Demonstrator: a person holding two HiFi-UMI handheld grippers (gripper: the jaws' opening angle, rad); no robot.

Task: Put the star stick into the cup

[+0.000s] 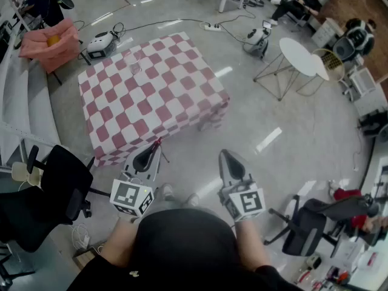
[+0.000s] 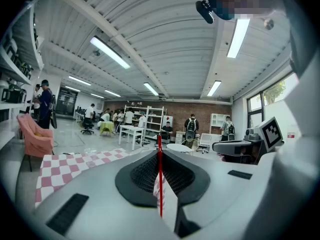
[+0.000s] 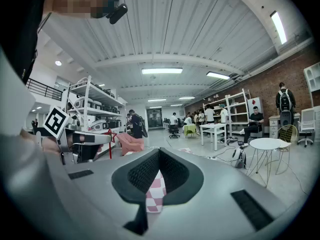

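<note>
The red star stick [image 1: 159, 144] stands pinched between the jaws of my left gripper [image 1: 155, 147]; its thin red shaft [image 2: 160, 179] runs straight up between the closed pads. From the right gripper view the stick [image 3: 109, 143] pokes out of the left gripper [image 3: 82, 143], star at the top. A clear cup [image 1: 134, 63] stands on the far left part of the red-and-white checkered table [image 1: 170, 102], well ahead of both grippers. My right gripper [image 1: 224, 154] is shut with nothing in it, its tips [image 3: 159, 152] meeting. Both grippers hover just short of the table's near edge.
A black office chair [image 1: 57, 183] stands to my left and another [image 1: 309, 223] to my right. A pink armchair [image 1: 51, 44], a white round table [image 1: 298, 56], floor cables and several people lie beyond the checkered table.
</note>
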